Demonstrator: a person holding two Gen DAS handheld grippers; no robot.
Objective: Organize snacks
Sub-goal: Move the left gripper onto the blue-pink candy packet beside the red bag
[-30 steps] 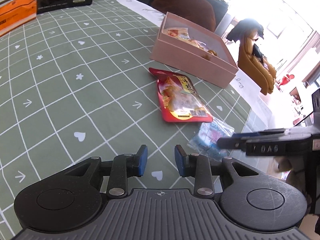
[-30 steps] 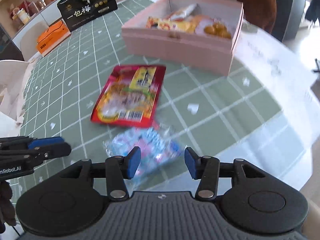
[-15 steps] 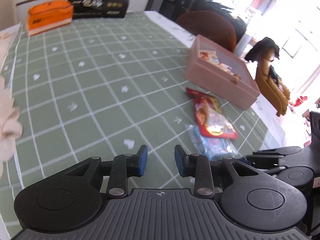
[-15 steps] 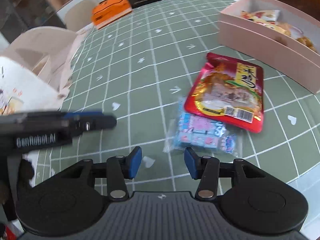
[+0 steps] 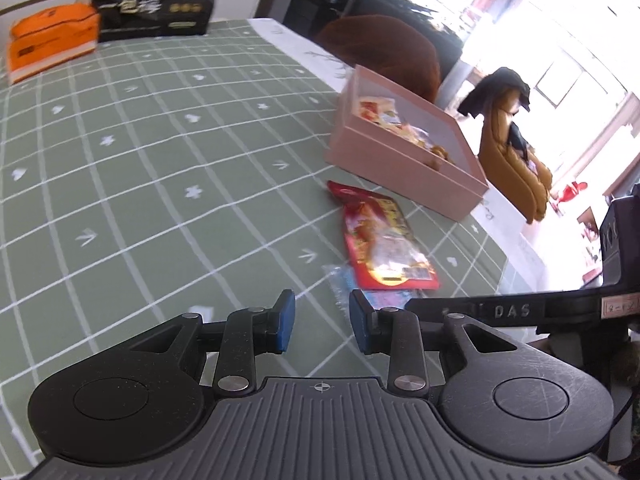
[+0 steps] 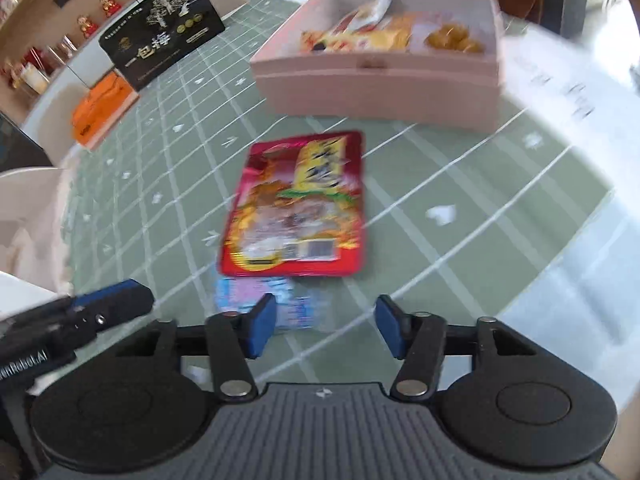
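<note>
A red snack pack (image 5: 384, 240) (image 6: 298, 208) lies flat on the green checked tablecloth. A clear blue candy bag (image 5: 340, 280) (image 6: 256, 292) lies at its near end, partly tucked under it. Behind them stands an open pink box (image 5: 400, 168) (image 6: 376, 88) with several snacks inside. My left gripper (image 5: 322, 324) is open over bare cloth, left of the blue bag. My right gripper (image 6: 324, 326) is open above the blue bag's near edge, holding nothing. Each gripper's fingers show in the other's view, the right fingers (image 5: 480, 312) and the left fingers (image 6: 120, 300).
An orange box (image 5: 52, 40) (image 6: 104, 108) and a black gift box (image 5: 156, 4) (image 6: 164, 28) stand at the far end of the table. A brown chair (image 5: 384, 48) is behind the pink box. A pale chair (image 6: 32, 216) is at the left.
The right wrist view swung left and then back toward the pink box, now nearer the snacks. The left view shifted slightly. The red pack and blue bag stayed put.
</note>
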